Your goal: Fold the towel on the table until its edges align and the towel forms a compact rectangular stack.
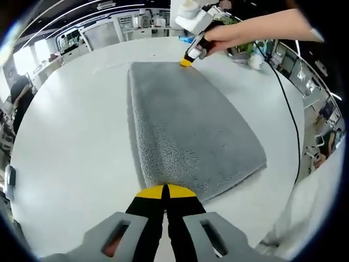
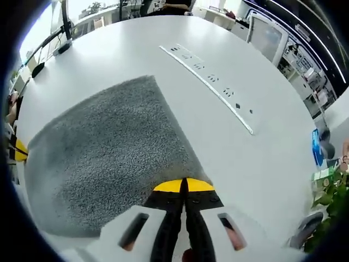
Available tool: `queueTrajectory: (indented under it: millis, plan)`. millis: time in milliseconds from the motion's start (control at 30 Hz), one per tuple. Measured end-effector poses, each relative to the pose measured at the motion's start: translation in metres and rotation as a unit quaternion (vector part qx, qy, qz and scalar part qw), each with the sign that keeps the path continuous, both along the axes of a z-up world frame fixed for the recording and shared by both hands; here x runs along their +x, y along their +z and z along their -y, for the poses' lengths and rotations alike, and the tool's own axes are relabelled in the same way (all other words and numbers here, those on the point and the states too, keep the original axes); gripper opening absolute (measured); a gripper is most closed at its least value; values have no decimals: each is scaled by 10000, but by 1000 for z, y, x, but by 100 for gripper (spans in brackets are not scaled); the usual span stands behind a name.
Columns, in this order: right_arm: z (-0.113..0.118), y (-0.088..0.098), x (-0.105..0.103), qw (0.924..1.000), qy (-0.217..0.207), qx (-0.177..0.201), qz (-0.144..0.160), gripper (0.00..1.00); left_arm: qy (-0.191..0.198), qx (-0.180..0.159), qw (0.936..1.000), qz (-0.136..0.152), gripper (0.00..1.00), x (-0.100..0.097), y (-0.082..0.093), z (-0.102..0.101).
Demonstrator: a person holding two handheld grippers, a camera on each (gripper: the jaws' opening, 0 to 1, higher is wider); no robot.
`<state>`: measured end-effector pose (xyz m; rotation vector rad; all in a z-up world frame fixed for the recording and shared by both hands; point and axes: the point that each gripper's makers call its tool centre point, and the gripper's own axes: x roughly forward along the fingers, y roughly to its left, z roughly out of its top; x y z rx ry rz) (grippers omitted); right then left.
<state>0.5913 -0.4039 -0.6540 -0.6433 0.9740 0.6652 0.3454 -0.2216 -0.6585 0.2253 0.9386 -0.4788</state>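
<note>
On the white worktop [image 1: 71, 147] lies one grey towel [image 1: 191, 131], flat and already doubled over, its thicker folded edge running down its left side in the left gripper view. There are two hand-held grippers. The left hand-held gripper [image 1: 163, 191] rises from the bottom of its own view with its yellow-tipped jaws drawn together on the near corner of the towel. To the right and farther off in the same view, the right hand-held gripper [image 1: 187, 61] sits at the far corner of the towel, held by a person's hand [image 1: 221, 39] on a bare forearm, and a single black cable [image 1: 292, 117] trails across the worktop on the right.

The right gripper view looks back over the same towel [image 2: 103, 147] from the opposite end. At its far left edge a small yellow tip of the left hand-held gripper [image 2: 20, 150] shows at the towel's corner. The right hand-held gripper [image 2: 184, 186] has its jaws together at the towel's corner. Further right, this view adds one long strip of sockets [image 2: 210, 82] set into the worktop [image 2: 262, 164], which the left gripper view lacks, and green leaves [image 2: 330, 194] at the right margin.
</note>
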Motion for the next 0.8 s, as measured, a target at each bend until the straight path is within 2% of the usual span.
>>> queueTrajectory:
  millis: [600,800]
  plan:
    - [2,-5,20,10000,-18,63,57,0,-302,-104,9995,-5,1,-7,-2,24]
    - [3,-6,23,9993,-237,302,-20,0,-450,-31,9990,69,1,-8,-2,25]
